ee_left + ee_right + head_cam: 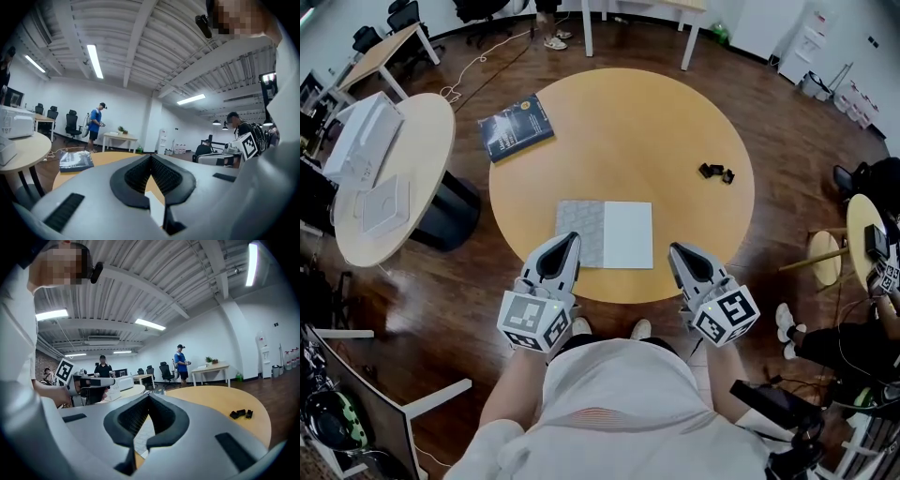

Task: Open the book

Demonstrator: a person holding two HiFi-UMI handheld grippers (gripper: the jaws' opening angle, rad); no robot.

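Head view looks down on a round light-wood table (pixel 694 103). A thin book with one grey patterned leaf and one white leaf (pixel 606 234) lies spread flat close to the table's near edge. A dark blue hardback book (pixel 516 128) rests at the far left rim, and a few small black plastic pieces (pixel 716 172) sit to the right. Left gripper view and right gripper view add what it lacks: a white ribbed ceiling with strip lights (pixel 94 61) and a person in a blue top (pixel 96 123) beside a white desk. The left gripper (pixel 572 237) and right gripper (pixel 675 249) both have their jaws pressed together on nothing and are held level above the table's near edge. The spread book lies just ahead of and below their tips, between the two. Dark wood flooring (pixel 787 84) surrounds the table, and a second pale round table (pixel 422 159) stands to the left.
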